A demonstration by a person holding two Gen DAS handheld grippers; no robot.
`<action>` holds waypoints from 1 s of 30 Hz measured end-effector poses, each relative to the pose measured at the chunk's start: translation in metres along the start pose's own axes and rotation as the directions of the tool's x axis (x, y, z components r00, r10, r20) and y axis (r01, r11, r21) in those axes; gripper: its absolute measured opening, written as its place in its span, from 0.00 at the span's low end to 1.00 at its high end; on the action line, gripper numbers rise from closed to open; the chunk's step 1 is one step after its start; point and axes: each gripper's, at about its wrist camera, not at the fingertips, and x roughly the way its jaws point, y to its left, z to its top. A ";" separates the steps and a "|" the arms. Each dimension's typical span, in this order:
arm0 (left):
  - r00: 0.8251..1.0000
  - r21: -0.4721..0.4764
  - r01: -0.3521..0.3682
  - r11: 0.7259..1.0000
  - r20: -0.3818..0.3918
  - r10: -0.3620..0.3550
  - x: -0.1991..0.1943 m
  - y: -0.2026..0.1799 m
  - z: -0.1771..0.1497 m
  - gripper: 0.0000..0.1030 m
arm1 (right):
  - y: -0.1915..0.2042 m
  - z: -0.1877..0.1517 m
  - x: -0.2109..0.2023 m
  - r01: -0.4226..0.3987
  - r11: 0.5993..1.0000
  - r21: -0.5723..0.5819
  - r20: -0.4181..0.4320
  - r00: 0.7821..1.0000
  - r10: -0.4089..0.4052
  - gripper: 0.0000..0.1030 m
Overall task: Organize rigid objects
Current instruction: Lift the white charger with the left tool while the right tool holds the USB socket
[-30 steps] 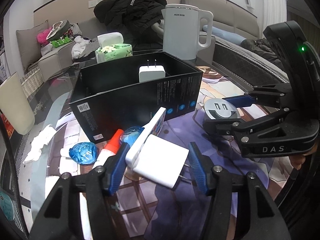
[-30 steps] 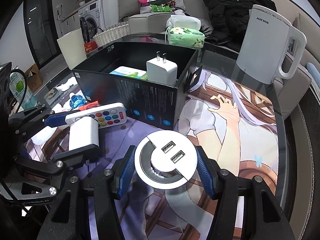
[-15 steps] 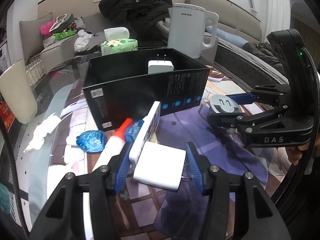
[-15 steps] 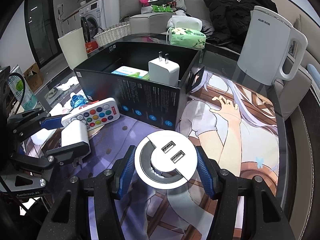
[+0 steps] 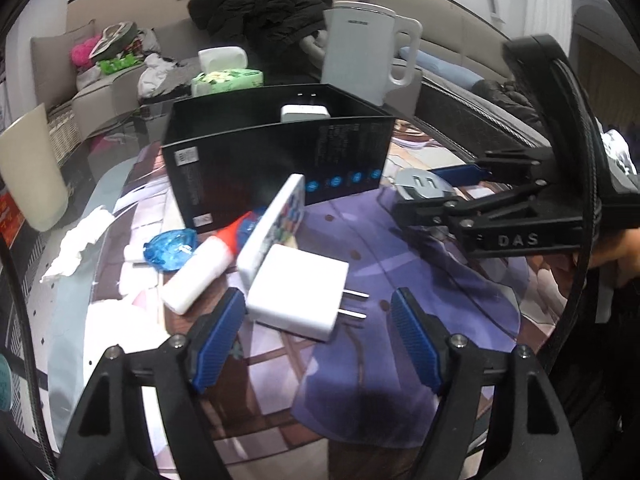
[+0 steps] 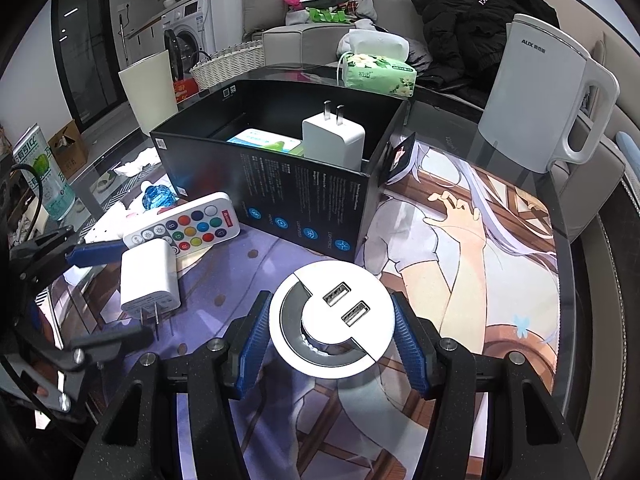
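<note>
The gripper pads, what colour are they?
Blue, ridged pads on black fingers, clearest in the right wrist view.

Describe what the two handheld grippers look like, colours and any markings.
Both are matte black frames with silver bolts and ribbed blue pads lining the jaws. The right gripper carries raised "DAS" lettering on its side. The left gripper matches in build, and a black cable loops beside it in the right wrist view.
</note>
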 end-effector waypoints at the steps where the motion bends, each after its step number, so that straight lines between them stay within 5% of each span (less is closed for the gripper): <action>1: 1.000 0.006 -0.003 1.000 0.000 0.003 0.000 -0.002 0.001 0.73 | 0.000 0.000 0.000 0.000 1.000 -0.001 0.000 1.000 0.000 0.57; 16: 1.000 0.009 0.018 1.000 -0.017 -0.018 0.003 -0.010 -0.004 0.71 | -0.002 0.000 -0.002 0.002 1.000 0.003 0.001 1.000 -0.002 0.57; 23: 1.000 0.021 0.000 1.000 -0.022 0.001 0.014 -0.016 0.004 0.55 | -0.004 -0.001 -0.003 0.008 1.000 0.011 0.001 1.000 -0.008 0.57; 30: 1.000 0.026 -0.007 1.000 0.022 0.007 0.009 -0.017 0.001 0.54 | -0.003 0.000 -0.004 0.005 1.000 0.002 0.006 1.000 -0.005 0.57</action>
